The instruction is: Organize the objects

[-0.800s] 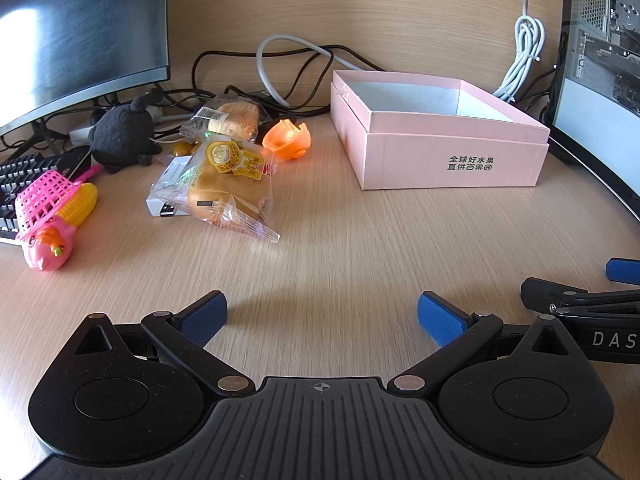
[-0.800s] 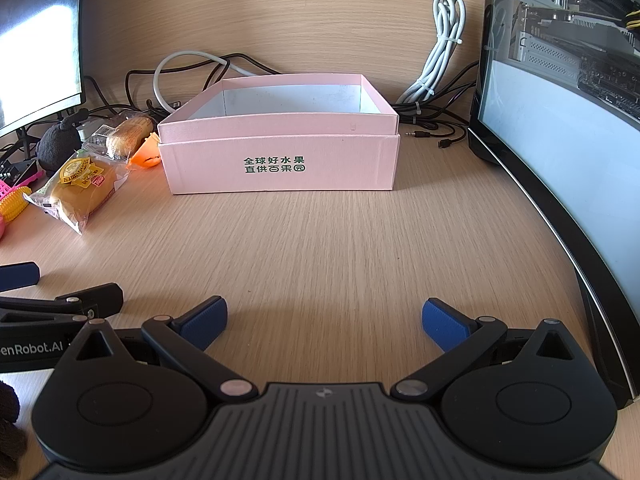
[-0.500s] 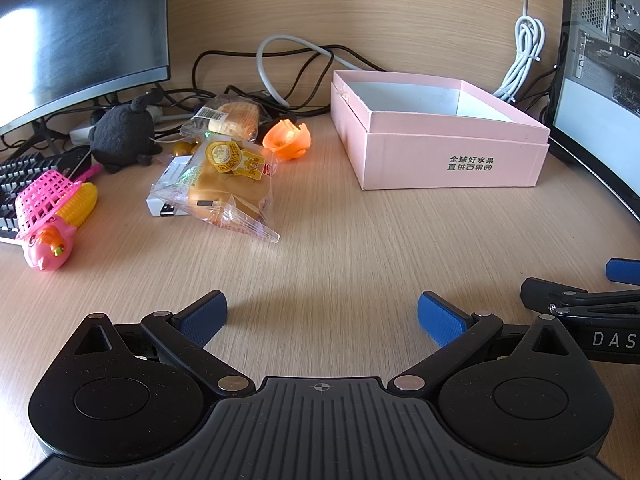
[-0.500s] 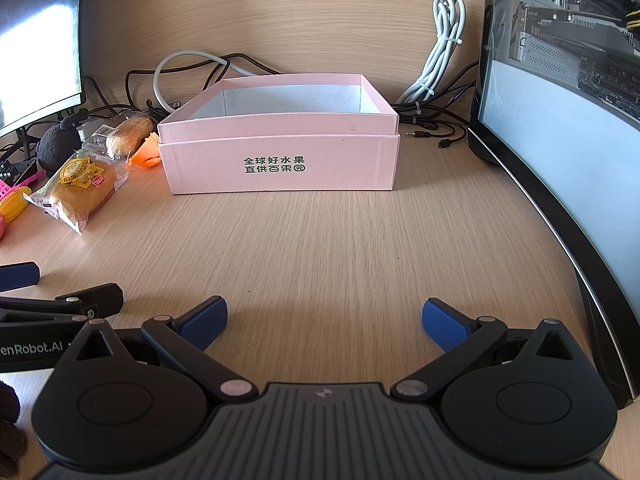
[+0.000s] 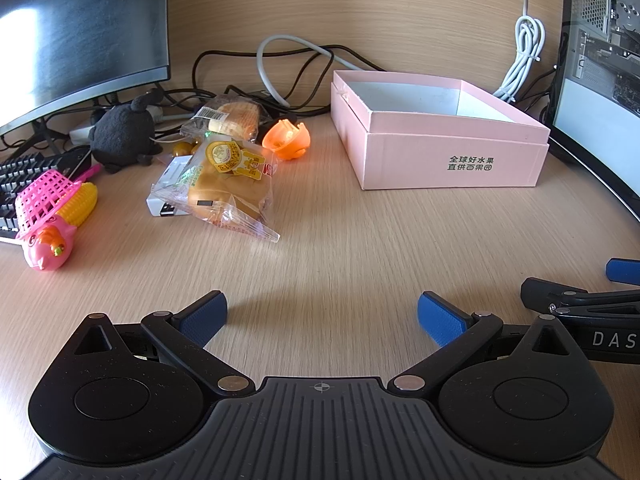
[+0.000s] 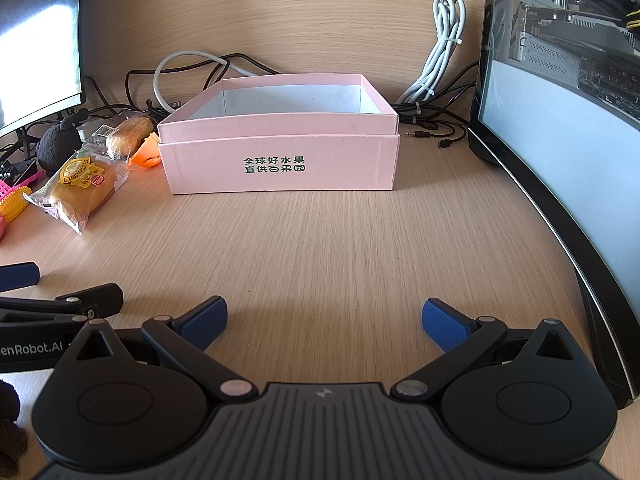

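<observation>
An open pink box [image 5: 452, 160] [image 6: 280, 152] stands at the back of the wooden desk. Left of it lie a wrapped bun [image 5: 228, 188] [image 6: 80, 188], a second wrapped pastry [image 5: 228, 118] [image 6: 124, 134], an orange toy [image 5: 286, 140] [image 6: 146, 154], a black plush [image 5: 120, 136] [image 6: 56, 146], a pink basket [image 5: 44, 198], a yellow corn toy [image 5: 82, 202] and a pink pig toy [image 5: 48, 246]. My left gripper [image 5: 322, 316] is open and empty near the desk's front. My right gripper [image 6: 324, 318] is open and empty in front of the box.
Monitors stand at the far left [image 5: 72, 28] and right [image 6: 560, 160]. Cables [image 5: 288, 64] and a white cord bundle [image 6: 444, 52] lie behind the box. A keyboard [image 5: 16, 172] sits at the left. A white device [image 5: 168, 196] lies under the bun.
</observation>
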Motion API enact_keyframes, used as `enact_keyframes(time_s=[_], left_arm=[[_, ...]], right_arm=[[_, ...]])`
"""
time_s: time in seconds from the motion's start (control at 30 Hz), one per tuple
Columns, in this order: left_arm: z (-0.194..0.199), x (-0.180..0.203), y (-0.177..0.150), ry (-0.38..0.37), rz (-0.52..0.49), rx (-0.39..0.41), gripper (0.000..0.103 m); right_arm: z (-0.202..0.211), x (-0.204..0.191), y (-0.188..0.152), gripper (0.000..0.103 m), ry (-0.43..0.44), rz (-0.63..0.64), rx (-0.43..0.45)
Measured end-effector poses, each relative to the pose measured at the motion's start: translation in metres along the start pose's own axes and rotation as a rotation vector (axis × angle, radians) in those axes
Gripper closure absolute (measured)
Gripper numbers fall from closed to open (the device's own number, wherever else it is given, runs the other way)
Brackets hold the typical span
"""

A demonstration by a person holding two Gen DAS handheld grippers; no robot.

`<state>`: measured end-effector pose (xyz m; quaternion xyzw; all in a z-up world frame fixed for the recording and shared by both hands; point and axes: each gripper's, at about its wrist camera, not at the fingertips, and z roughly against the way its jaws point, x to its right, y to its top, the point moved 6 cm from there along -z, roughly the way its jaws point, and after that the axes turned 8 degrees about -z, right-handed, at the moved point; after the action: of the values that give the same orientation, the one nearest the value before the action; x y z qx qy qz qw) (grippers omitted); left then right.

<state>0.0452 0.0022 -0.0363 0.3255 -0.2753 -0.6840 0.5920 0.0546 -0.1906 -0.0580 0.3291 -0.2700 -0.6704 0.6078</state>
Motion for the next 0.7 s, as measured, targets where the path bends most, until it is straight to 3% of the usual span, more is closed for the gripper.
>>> enact_keyframes(time_s=[0.43, 0.7], left_arm=[[-0.0007, 0.0001, -0.0004, 0.003, 0.001, 0.000, 0.000], [0.0021, -0.0034, -0.0025, -0.007, 0.021, 0.007, 0.000]], right_arm=[[0.0005, 0.0009, -0.0002, 0.000, 0.010, 0.007, -0.006], [-0.0006, -0.0008, 0.0029, 0.000, -0.003, 0.003, -0.071]])
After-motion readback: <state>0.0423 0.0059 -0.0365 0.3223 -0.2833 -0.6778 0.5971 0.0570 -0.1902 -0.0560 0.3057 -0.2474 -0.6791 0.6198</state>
